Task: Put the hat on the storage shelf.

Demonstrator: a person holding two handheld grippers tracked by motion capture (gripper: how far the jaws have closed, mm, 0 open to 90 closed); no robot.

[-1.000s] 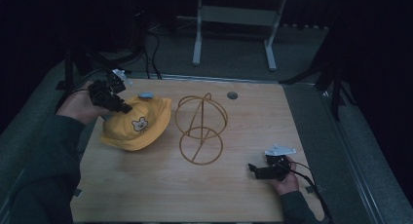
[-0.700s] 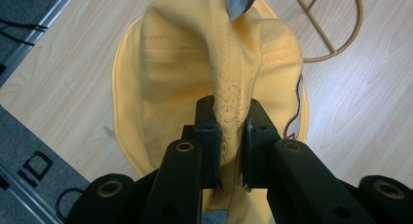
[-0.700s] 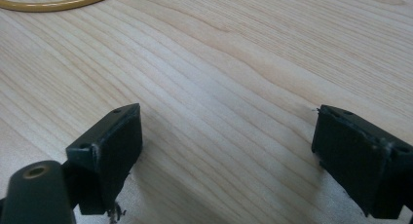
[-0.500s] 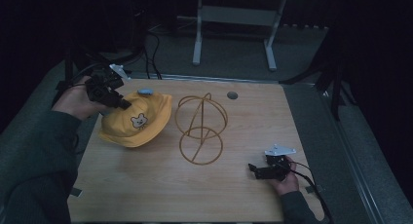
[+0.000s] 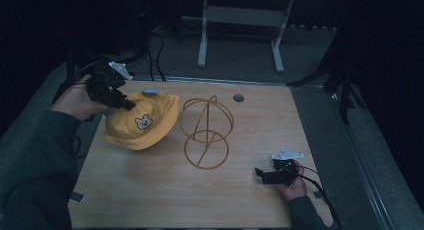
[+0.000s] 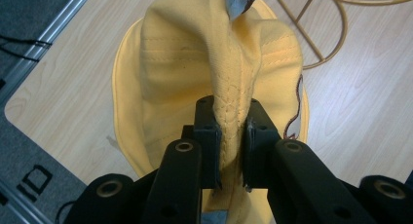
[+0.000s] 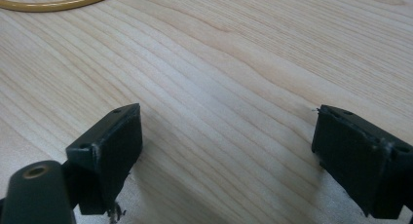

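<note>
Hat pinched by its brim, ready for the stand

The left gripper [image 6: 229, 136] is clamped on the brim of the yellow hat [image 5: 142, 122], raising that edge off the table [image 5: 150, 190] beside the wire stand [image 5: 206, 132], probably its destination; the right gripper [image 5: 264, 175] rests released, jaws wide.

A dim lab or studio: a lone wooden table [image 5: 150, 200] on grey carpet [image 5: 350, 120], cables [image 5: 160, 50] trailing behind its far edge, a metal stand [image 5: 240, 20] beyond.

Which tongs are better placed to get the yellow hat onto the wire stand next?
Left. The left tongs are already shut on a fold of the yellow hat, beside the wire stand. The right tongs rest open near the table's front edge.
</note>
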